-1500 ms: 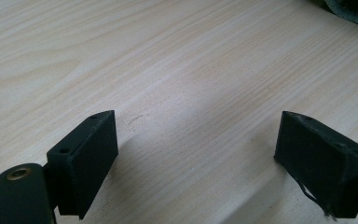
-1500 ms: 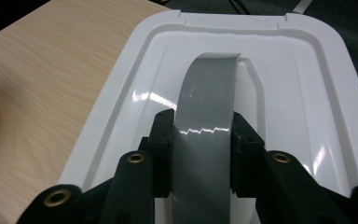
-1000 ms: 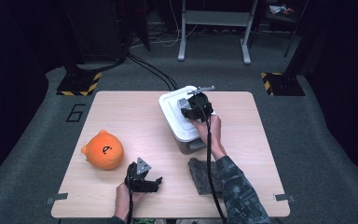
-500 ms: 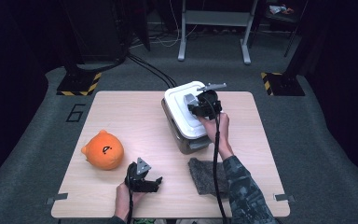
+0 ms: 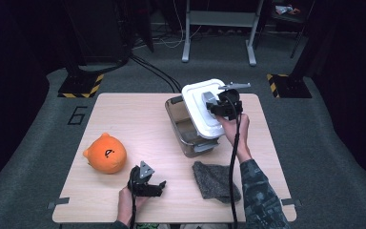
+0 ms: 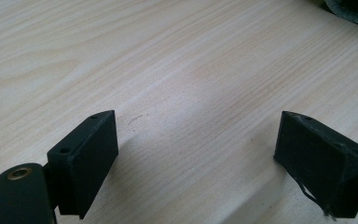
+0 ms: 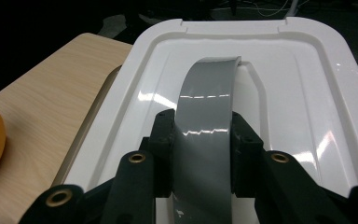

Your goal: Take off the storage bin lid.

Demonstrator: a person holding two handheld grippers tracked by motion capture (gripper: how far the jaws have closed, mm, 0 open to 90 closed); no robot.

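Lid [image 5: 202,107] has come off the box [image 5: 187,136], lifted up and rightward. Left gripper [image 5: 148,187] idle on table [image 5: 138,124], jaws spread, empty. Right gripper [image 5: 225,106] pinches lid's grey handle [image 7: 205,121]; glossy handle may slip, dropping lid onto box rim
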